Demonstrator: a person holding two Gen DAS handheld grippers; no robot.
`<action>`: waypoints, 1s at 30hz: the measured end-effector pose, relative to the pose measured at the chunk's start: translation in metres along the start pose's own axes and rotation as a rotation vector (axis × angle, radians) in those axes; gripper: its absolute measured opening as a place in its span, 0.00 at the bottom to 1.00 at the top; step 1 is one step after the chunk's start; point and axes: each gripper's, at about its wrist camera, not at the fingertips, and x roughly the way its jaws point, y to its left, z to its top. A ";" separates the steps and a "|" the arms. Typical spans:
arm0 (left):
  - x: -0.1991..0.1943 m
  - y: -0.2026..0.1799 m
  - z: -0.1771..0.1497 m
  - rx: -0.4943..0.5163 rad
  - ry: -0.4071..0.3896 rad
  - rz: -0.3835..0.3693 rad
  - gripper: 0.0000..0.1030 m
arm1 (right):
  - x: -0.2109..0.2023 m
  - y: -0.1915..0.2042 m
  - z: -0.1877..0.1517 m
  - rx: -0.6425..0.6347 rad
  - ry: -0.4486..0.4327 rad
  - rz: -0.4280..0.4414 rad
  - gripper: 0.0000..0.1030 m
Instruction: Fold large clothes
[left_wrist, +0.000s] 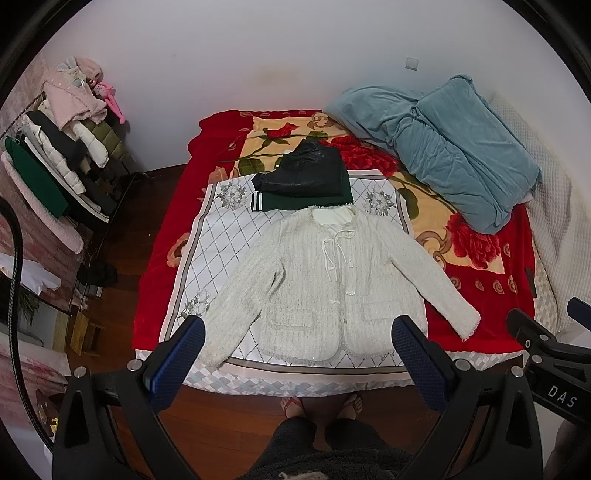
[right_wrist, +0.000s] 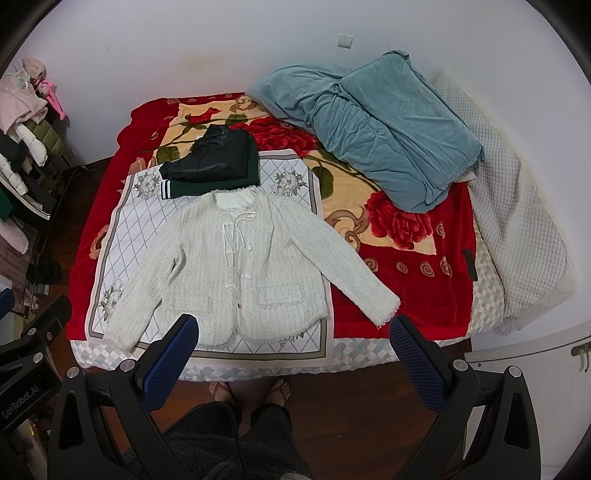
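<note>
The cream tweed jacket with tie fastenings (left_wrist: 325, 284) lay face up, sleeves spread, on the white diamond-patterned cloth (left_wrist: 221, 236) over the red floral blanket (left_wrist: 480, 288). You held your left gripper (left_wrist: 297, 354) and right gripper (right_wrist: 293, 350) above the near hem, both with jaws wide apart and empty. Best to pinch one cuff and shoulder together and carry that sleeve across the chest flat, clear of the folded dark garments (left_wrist: 306, 177) touching the collar.

White jacket (left_wrist: 325, 284) flat on bed (left_wrist: 480, 295)
</note>
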 end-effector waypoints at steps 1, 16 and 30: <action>0.000 0.000 0.000 0.000 -0.001 0.001 1.00 | 0.000 0.000 0.000 0.001 0.000 0.000 1.00; -0.002 0.001 0.016 -0.025 -0.053 -0.019 1.00 | -0.007 0.003 0.002 0.029 -0.065 0.013 1.00; 0.116 0.014 0.083 -0.001 -0.067 -0.082 1.00 | 0.130 -0.059 0.006 0.424 0.048 0.029 1.00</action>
